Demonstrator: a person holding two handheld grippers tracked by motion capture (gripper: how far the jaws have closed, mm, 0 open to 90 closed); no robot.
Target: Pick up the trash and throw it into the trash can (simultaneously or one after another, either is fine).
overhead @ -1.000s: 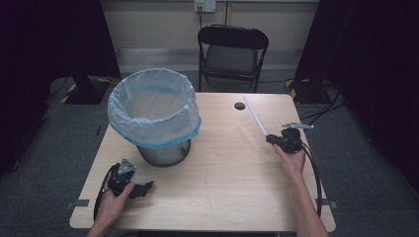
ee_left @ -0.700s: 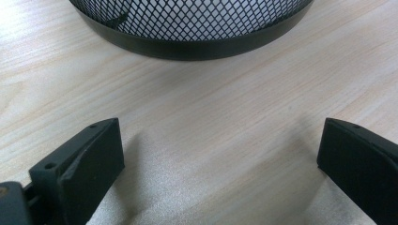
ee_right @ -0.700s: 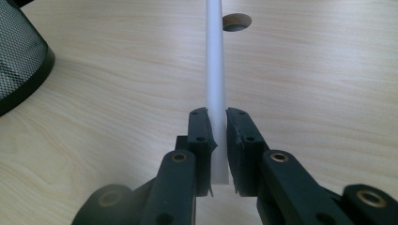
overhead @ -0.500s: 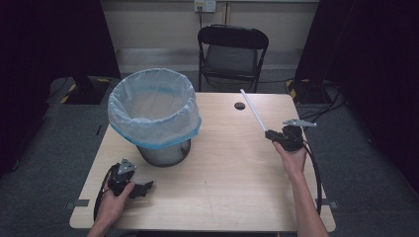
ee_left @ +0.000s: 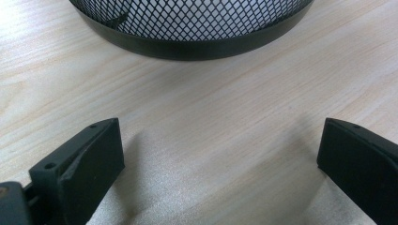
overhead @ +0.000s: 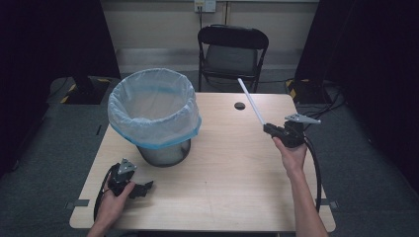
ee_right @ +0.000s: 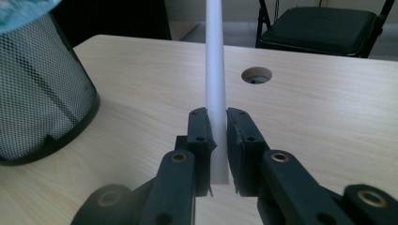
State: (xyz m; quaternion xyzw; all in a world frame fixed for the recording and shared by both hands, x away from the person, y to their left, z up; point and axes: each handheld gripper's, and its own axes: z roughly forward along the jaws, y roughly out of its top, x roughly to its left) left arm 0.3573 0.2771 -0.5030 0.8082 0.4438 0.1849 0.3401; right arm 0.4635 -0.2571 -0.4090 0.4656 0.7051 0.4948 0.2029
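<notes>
Change: R gripper (overhead: 269,129) w/ the long thin white plastic rod (overhead: 251,104) sits higher than a sec ago; rod's far end now pokes up past the table's back edge in the high view, tilted more steeply. L gripper (overhead: 143,188) hasn't budged.
Meaning: looks like the rod is picked up and clear of the wood; next leg is prob. a carry over to the black wire-mesh bin w/ pale blue plastic liner (overhead: 154,109). Judgement only.
R jaws: clenched on the rod's lower end, pads pressing both sides, seen close in the R gripper view (ee_right: 217,136).
L jaws: spread wide, nothing between them, resting low on the light wood table (overhead: 232,168) just in front of the bin's base (ee_left: 187,28).
Rod location: in the air over the table's R side, near the round cable hole (overhead: 239,105), well apart from the bin.
Hidden/unclear: rod's top end cut off in the R gripper view; bin's inside is hard to read past the liner; dark room edges give no detail. Black folding chair (overhead: 232,49) behind table, part hidden by it.
</notes>
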